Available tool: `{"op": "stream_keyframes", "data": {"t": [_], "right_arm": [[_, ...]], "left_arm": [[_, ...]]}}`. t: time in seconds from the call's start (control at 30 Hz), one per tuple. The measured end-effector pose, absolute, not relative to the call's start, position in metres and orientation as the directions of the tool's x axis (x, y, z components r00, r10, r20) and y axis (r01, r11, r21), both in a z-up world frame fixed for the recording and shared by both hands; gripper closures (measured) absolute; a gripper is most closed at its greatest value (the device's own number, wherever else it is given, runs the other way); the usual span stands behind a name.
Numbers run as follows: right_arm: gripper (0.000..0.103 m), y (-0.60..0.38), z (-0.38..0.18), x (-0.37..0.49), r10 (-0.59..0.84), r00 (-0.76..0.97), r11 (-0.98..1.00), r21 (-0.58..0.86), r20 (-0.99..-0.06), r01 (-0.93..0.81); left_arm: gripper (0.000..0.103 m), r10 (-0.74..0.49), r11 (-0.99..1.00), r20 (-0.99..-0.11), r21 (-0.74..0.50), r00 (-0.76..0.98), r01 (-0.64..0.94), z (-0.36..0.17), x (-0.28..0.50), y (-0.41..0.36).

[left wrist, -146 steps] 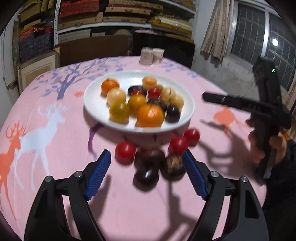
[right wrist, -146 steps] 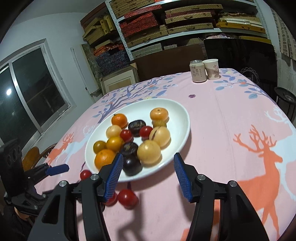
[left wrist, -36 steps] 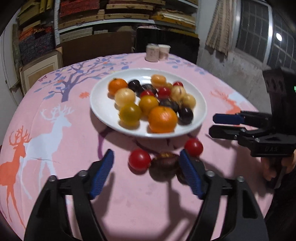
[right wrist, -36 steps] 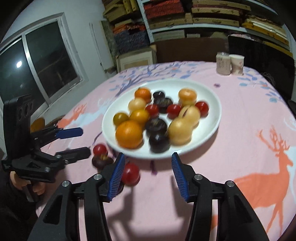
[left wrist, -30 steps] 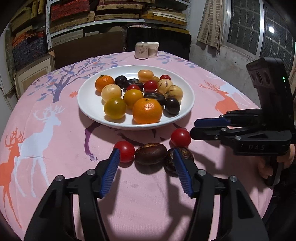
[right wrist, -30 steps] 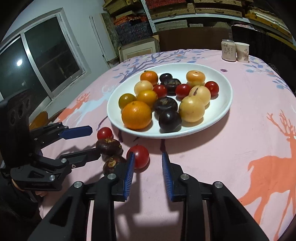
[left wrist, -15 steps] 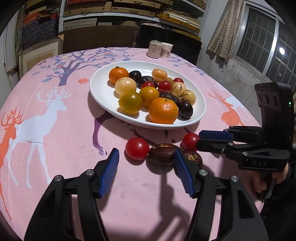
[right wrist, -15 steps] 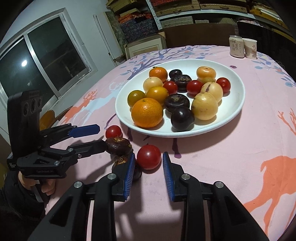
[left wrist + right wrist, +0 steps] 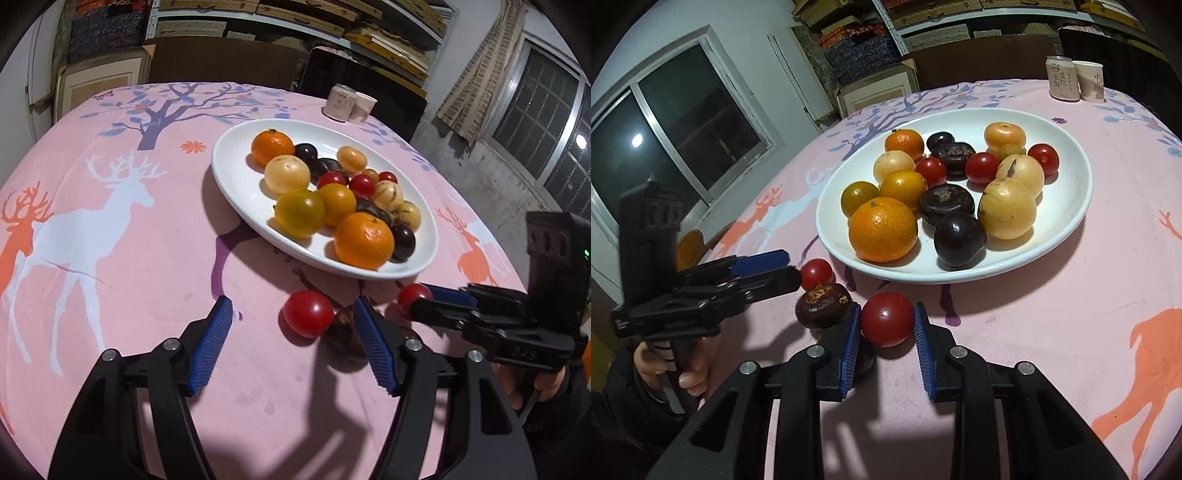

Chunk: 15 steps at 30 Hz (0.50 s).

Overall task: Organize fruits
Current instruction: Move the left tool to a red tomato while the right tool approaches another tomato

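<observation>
- Most fruit already sits on the white plate point(image 9: 1071, 229), mid-worktop toward the far edge: oranges, pale round fruits, dark plums, small tomatoes.
- Left on the worktop, at the plate's near rim: two red tomatoes and two dark brown fruits — four pieces, as far as I can see.
- My right tool point(image 9: 886, 325) is clenched on one red tomato point(image 9: 886, 319); pads press both its sides, and it looks not yet lifted.
- My left tool point(image 9: 291, 343) is empty, jaws opening; the other tomato point(image 9: 308, 314) lies just ahead between the fingers, untouched.
- Dark fruit point(image 9: 823, 304) sits beside the gripped tomato.
- Judgement: task mostly done — the held tomato goes on the plate, then three more.
</observation>
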State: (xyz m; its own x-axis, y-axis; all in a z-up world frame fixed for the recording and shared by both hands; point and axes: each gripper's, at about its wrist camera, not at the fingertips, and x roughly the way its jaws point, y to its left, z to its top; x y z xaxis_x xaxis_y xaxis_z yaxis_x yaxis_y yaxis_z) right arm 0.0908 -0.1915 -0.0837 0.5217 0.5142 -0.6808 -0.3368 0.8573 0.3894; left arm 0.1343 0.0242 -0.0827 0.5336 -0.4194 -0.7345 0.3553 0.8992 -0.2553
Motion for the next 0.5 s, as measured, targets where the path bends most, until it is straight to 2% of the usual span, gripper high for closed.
{"op": "stream_keyframes", "data": {"t": [0.27,0.4,0.5], "right_arm": [[0.073,-0.194,-0.079,0.086,0.513,0.54,0.858,0.378,-0.667,-0.349],[0.073,-0.196,-0.077,0.083,0.512,0.554,0.859,0.372,-0.657,-0.352],[0.073,-0.201,-0.075,0.082,0.511,0.565,0.859,0.376,-0.647,-0.347]], "left_arm": [[0.039,-0.365,0.912,-0.765,-0.181,0.531,0.367,-0.091,0.136,0.008],[0.05,-0.384,0.905,-0.766,-0.201,0.516,0.374,-0.092,0.134,0.01],[0.05,-0.333,0.925,-0.767,-0.154,0.548,0.346,-0.091,0.13,0.011]]}}
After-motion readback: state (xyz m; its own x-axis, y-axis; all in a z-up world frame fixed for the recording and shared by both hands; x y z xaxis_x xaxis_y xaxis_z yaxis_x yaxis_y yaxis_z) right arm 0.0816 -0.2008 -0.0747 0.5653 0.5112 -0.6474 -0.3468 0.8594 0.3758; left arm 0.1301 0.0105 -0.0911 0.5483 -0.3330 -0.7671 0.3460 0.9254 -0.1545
